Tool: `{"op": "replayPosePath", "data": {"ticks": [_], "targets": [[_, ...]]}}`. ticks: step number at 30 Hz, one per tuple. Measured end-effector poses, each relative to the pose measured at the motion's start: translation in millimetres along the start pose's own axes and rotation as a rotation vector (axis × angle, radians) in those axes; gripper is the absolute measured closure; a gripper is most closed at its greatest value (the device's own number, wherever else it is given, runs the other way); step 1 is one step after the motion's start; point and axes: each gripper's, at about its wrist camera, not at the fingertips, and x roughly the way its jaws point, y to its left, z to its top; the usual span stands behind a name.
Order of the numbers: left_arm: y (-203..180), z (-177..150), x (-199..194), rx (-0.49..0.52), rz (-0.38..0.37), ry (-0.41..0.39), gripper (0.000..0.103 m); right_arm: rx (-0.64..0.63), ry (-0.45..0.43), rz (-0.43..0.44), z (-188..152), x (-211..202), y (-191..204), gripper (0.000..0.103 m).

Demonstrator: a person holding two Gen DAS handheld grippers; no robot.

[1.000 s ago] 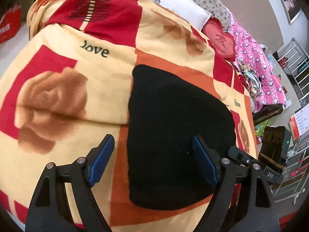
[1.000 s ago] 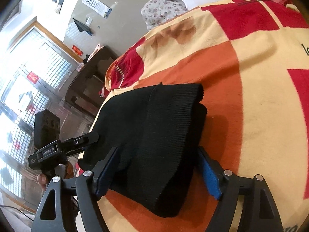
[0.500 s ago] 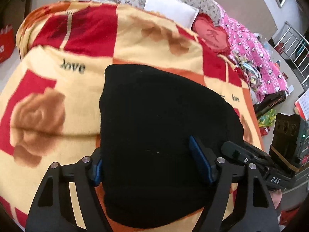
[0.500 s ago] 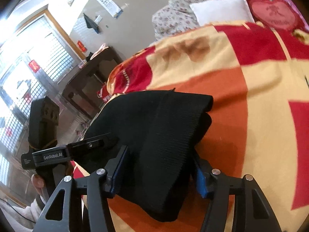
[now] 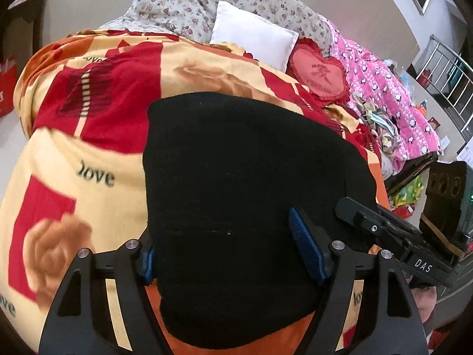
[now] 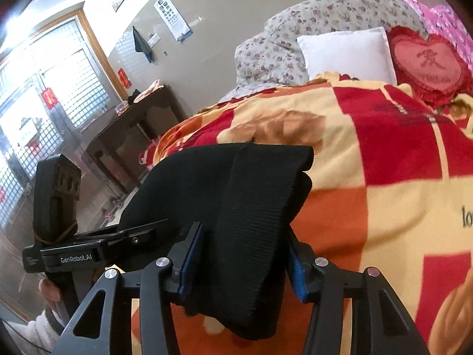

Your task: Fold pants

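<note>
- Black knit pants (image 5: 245, 195) lie as a thick folded bundle at the near edge of a bed, on a fleece blanket (image 5: 88, 153) of red, orange and cream squares with rose prints and the word "love".
- Step in hand, as I judge it: the closing stage of the fold. The cloth is already doubled into a compact block, and both claws have it by the near end, either to lift it or to turn one more fold away toward the far side.
- Left gripper (image 5: 236, 257): jaws partly spread, one blue pad at each side of the bundle's near end. The left pad is half buried in the fabric edge; the right pad lies on top of the cloth. Looks like a pinch on the thick fold, though how firm I cannot tell.
- Right gripper (image 6: 241, 263): jaws drawn in around the ribbed band of the pants (image 6: 254, 207), both pads touching the knit. The band rises up from between them, so the cloth is held, not just touched.
- In the right view the left gripper (image 6: 124, 236) shows at the left, its tip against the same bundle.
- Next move calls for both claws moving together and level, so the layers do not slide apart; thick knit may slump if one side leads.
- Far side: white pillow (image 5: 254, 38), red heart cushion (image 5: 320, 74), flowered quilt (image 5: 207, 3), pink bedding (image 5: 393, 100) to the right.
</note>
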Motion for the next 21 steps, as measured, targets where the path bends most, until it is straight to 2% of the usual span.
{"op": "replayPosePath", "data": {"ticks": [5,7,8,10,12,14,17,21], "targets": [[15,15,46,-0.037,0.014,0.079,0.027,0.009,0.038,-0.065,9,30,-19,0.053],[23,17,67,-0.044,0.081,0.111,0.027,0.015,0.094,-0.157,9,57,-37,0.053],[27,17,75,-0.053,0.083,0.122,0.025,0.017,0.122,-0.185,9,67,-44,0.053],[32,19,75,-0.074,0.060,0.135,0.024,0.050,0.117,-0.146,9,67,-53,0.053],[31,21,66,-0.069,0.073,0.135,0.024,0.045,0.114,-0.180,12,53,-51,0.053],[26,22,55,-0.045,0.133,0.108,0.024,-0.008,0.077,-0.232,16,36,-40,0.053],[13,21,37,0.004,0.204,0.044,0.024,-0.083,0.044,-0.222,21,17,-17,0.053],[4,11,41,0.054,0.311,0.041,0.024,-0.179,0.080,-0.249,15,28,6,0.053]]}}
